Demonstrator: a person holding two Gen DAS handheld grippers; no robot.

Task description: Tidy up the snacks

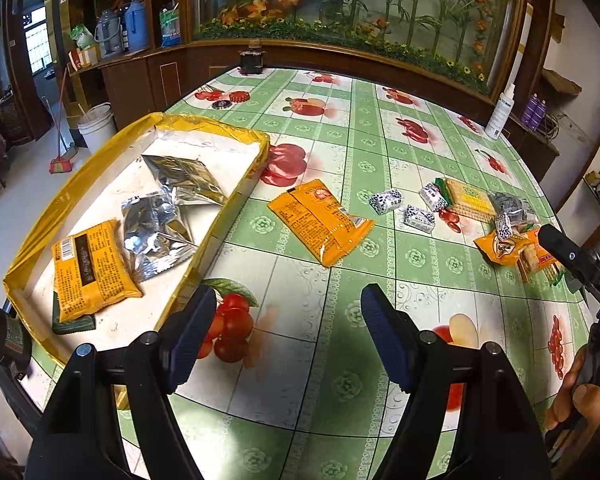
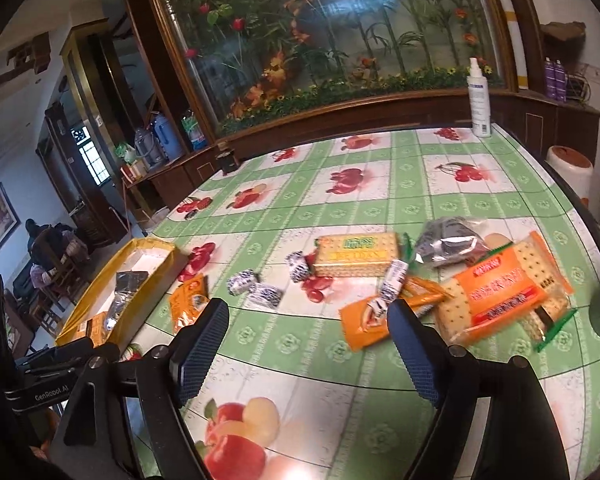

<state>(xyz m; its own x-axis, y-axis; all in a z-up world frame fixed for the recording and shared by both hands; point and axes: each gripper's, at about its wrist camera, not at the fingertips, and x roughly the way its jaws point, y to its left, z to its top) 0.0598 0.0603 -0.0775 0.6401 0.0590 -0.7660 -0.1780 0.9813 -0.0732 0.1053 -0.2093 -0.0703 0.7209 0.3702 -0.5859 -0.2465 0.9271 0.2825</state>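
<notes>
A yellow-edged tray (image 1: 228, 130) sits at the table's left and holds an orange packet (image 1: 88, 270) and two silver packets (image 1: 156, 224). An orange snack packet (image 1: 320, 220) lies on the tablecloth right of the tray. Farther right lie small wrapped candies (image 1: 386, 200), a cracker pack (image 1: 470, 200) and more orange packs (image 2: 500, 292). My left gripper (image 1: 288, 332) is open and empty above the cloth near the tray's corner. My right gripper (image 2: 308, 344) is open and empty just before an orange packet (image 2: 364, 324) and the candies (image 2: 260, 292).
A white spray bottle (image 2: 479, 98) stands at the far right of the table, a small dark pot (image 1: 251, 60) at the far edge. A wooden cabinet with a flower display runs behind. The tray (image 2: 96, 292) also shows in the right wrist view.
</notes>
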